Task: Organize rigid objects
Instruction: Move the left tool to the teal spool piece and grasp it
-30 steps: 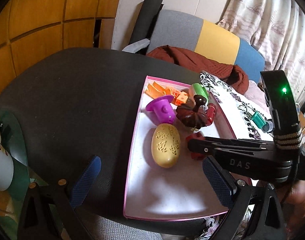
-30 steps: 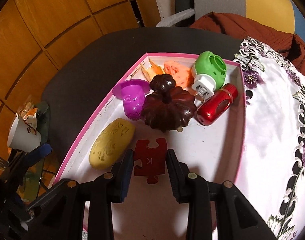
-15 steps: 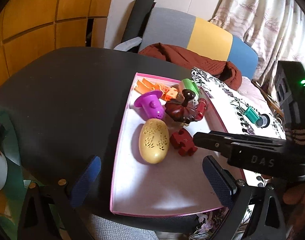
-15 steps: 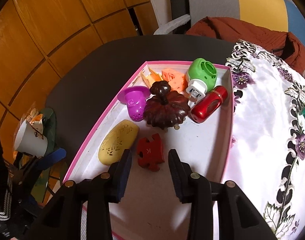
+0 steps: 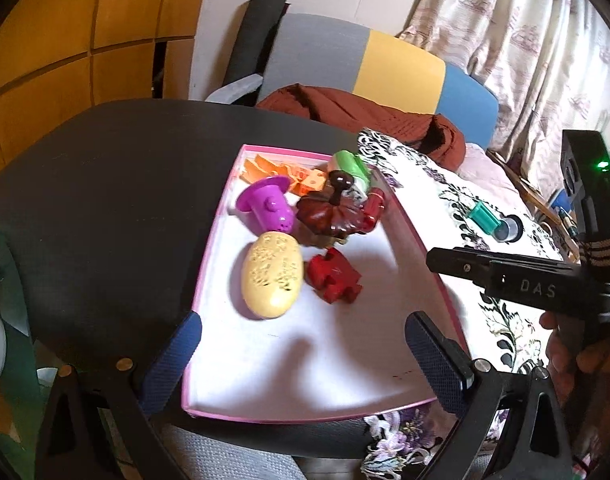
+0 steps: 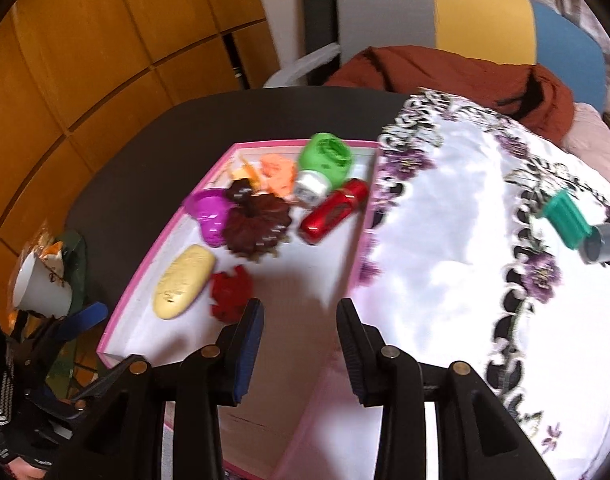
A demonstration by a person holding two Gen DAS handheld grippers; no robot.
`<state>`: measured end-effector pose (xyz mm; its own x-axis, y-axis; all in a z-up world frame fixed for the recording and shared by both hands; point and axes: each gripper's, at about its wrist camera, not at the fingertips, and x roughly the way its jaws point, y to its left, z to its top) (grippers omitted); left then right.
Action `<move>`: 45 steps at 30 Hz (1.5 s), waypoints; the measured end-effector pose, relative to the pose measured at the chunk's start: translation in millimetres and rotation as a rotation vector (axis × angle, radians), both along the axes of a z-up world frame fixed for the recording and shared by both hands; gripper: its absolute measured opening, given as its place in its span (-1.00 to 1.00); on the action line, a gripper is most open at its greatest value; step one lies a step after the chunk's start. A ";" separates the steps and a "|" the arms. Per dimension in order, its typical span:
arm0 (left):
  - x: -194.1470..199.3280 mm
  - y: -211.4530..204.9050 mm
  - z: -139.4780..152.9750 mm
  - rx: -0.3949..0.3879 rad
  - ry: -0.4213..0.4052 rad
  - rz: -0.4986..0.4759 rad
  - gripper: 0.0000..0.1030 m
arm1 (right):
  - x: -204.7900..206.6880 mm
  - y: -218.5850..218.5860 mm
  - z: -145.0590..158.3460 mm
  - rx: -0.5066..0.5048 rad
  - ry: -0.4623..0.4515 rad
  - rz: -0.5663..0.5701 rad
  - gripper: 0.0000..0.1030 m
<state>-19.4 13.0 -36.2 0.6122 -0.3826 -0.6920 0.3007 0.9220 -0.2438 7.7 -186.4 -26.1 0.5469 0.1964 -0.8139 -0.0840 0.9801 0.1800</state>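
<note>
A pink-rimmed white tray (image 5: 209,264) (image 6: 125,304) holds a red puzzle piece (image 5: 335,276) (image 6: 229,291), a yellow oval case (image 5: 272,278) (image 6: 183,281), a purple cup (image 5: 267,204), a dark pumpkin-shaped piece (image 5: 331,214) (image 6: 259,224), a red cylinder (image 6: 333,211), a green plug-in device (image 6: 325,160) and orange pieces (image 5: 281,170). My left gripper (image 5: 303,356) is open and empty over the tray's near end. My right gripper (image 6: 299,340) is open and empty, above the tray's right side, clear of the puzzle piece. A green block (image 6: 567,220) and a grey cap (image 6: 603,240) lie on the floral cloth (image 6: 445,220).
The tray sits on a round black table (image 5: 105,184). A white cup (image 6: 41,292) stands low at the left. A chair with a brown cloth (image 5: 365,112) is behind the table. The right gripper's body (image 5: 525,284) crosses the left wrist view.
My right gripper has let go of the red puzzle piece, which now lies in the tray beside the yellow case. It has pulled back and swung to the right. The left gripper shifted slightly.
</note>
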 end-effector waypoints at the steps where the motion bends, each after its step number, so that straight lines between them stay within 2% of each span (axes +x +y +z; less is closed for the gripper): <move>1: -0.5 -1.6 0.5 0.001 0.000 -0.005 0.99 | -1.4 -5.2 -0.4 -0.008 0.002 -0.010 -0.27; 22: -8.9 -92.0 20.8 0.048 -0.016 -0.228 0.99 | -4.9 -123.9 -10.8 -0.091 0.091 -0.236 -0.27; 33: 0.1 -158.8 37.7 0.074 -0.027 -0.326 0.99 | 1.6 -232.1 -22.2 -0.124 0.135 -0.485 -0.27; 36: 7.7 -185.6 46.1 0.094 -0.049 -0.341 0.99 | -8.1 -259.2 -27.8 -0.081 0.129 -0.579 -0.27; 38: 16.0 -209.5 51.9 0.115 -0.068 -0.350 1.00 | -14.9 -276.5 -32.8 -0.006 0.164 -0.650 -0.27; 40: 23.7 -234.1 55.7 0.130 -0.089 -0.368 1.00 | -22.6 -289.2 -33.0 0.053 0.161 -0.707 -0.27; 45: 44.1 -299.3 52.6 0.197 -0.107 -0.426 1.00 | -36.9 -309.7 -30.9 0.141 0.140 -0.791 -0.27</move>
